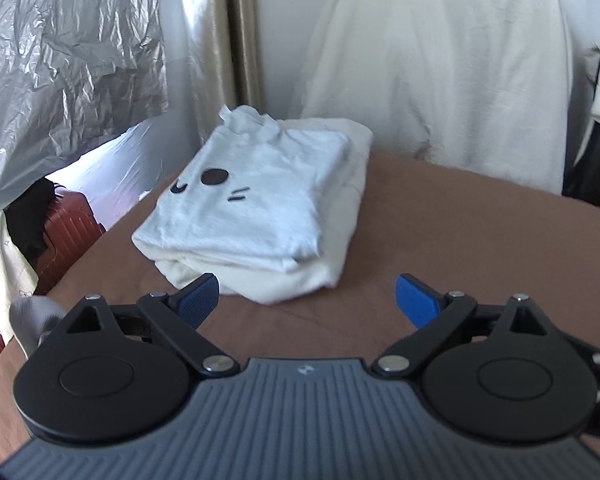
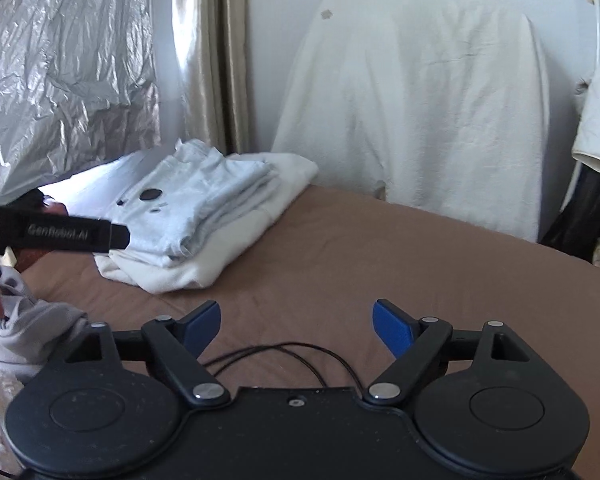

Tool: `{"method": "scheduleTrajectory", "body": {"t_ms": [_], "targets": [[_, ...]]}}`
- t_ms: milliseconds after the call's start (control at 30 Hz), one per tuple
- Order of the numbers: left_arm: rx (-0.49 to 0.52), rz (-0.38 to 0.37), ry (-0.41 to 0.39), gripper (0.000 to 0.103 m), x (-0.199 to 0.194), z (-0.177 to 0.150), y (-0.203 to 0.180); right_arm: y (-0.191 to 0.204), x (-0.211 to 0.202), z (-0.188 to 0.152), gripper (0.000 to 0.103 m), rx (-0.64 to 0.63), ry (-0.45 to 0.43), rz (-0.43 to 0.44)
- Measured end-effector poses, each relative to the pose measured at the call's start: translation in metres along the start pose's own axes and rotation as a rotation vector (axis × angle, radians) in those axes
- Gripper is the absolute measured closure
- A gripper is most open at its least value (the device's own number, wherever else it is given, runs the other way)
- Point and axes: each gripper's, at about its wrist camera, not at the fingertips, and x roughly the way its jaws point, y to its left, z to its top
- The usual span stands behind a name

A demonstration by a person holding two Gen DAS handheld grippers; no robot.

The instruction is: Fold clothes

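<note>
A folded pale grey shirt [image 1: 256,196] with a black cat-face print lies on top of a folded cream garment [image 1: 312,276] on the brown bed cover [image 1: 440,232]. My left gripper [image 1: 306,300] is open and empty, just in front of the stack. The stack also shows in the right wrist view [image 2: 204,204], far left. My right gripper [image 2: 296,324] is open and empty above the bare brown cover [image 2: 380,248], to the right of the stack. The left gripper's black body [image 2: 52,234] pokes in from the left.
A crumpled grey garment [image 2: 32,320] lies at the bed's near left. A thin black cable [image 2: 284,354] loops on the cover. A chair draped in white cloth [image 2: 412,120], a silver plastic sheet [image 1: 60,60] and a red suitcase [image 1: 66,232] surround the bed.
</note>
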Motion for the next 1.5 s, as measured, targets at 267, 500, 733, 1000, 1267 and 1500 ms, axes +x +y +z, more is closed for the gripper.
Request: {"method": "scheduleTrajectory", "body": {"t_ms": [267, 500, 733, 1000, 1267, 1500], "targets": [[-0.018, -0.021, 0.052, 0.005, -0.009, -0.032, -0.011, -0.001, 0.000, -0.008, 0.016, 0.014, 0.032, -0.018], [-0.075, -0.050, 0.025, 0.005, -0.016, -0.035, -0.012, -0.004, 0.000, -0.015, 0.015, 0.048, 0.058, -0.031], [0.037, 0.046, 0.091, 0.000, -0.014, -0.040, -0.034, -0.009, -0.007, -0.015, 0.015, 0.071, 0.081, -0.054], [0.047, 0.028, 0.084, 0.000, -0.026, -0.043, -0.052, -0.023, -0.021, -0.017, 0.012, 0.097, 0.061, -0.063], [0.071, 0.024, 0.084, 0.000, -0.031, -0.046, -0.066, -0.032, -0.020, -0.020, 0.012, 0.127, 0.060, -0.065], [0.061, 0.033, 0.098, 0.000, -0.032, -0.048, -0.070, -0.034, -0.021, -0.022, 0.012, 0.143, 0.056, -0.066]]}}
